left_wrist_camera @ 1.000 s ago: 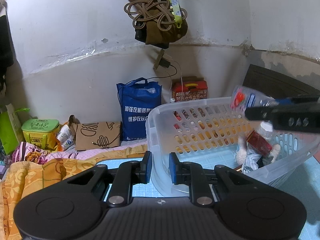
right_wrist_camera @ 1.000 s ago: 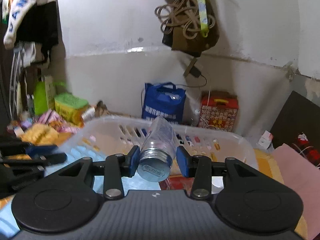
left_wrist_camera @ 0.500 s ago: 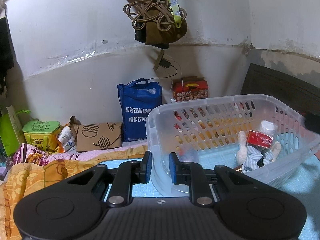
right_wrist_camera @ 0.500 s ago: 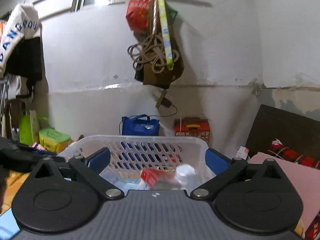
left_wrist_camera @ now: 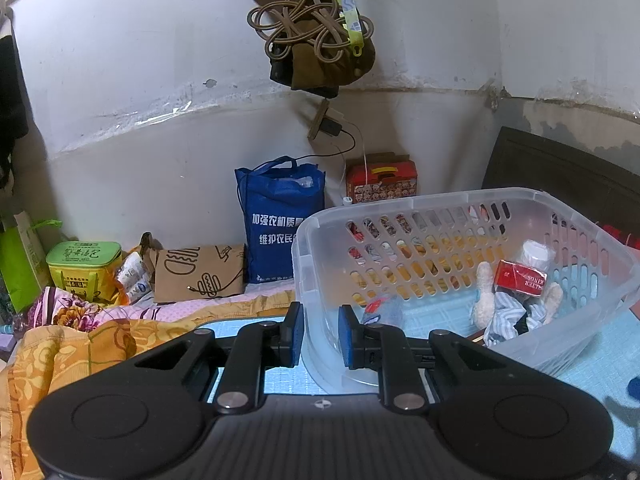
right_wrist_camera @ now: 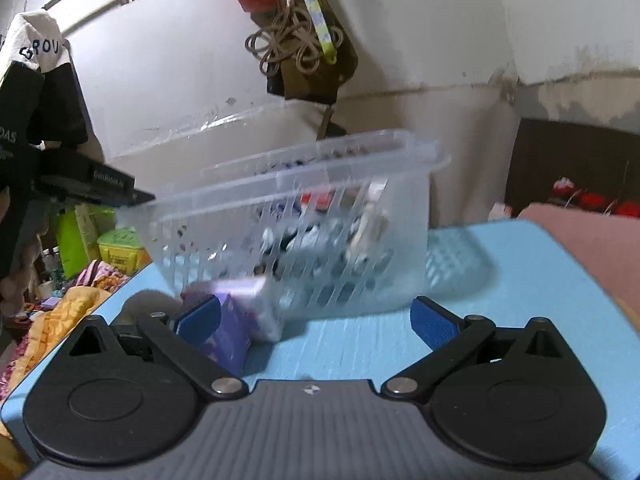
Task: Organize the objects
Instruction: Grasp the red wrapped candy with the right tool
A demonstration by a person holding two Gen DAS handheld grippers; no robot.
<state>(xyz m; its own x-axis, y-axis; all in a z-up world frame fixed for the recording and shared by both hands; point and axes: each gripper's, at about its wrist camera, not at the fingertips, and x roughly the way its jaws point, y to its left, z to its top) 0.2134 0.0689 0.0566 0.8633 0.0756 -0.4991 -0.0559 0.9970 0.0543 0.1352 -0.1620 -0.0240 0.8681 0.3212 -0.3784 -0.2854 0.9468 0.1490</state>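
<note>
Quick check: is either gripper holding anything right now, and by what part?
The left gripper is shut on the near wall of the clear basket, one finger inside, one outside. The right gripper is wide open and holds nothing.

Purple pkg blocking basket front

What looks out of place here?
A purple packet lies on the blue mat outside the basket, beside its near wall, while the other items are inside. The left gripper is clamped on the basket's corner wall.
</note>
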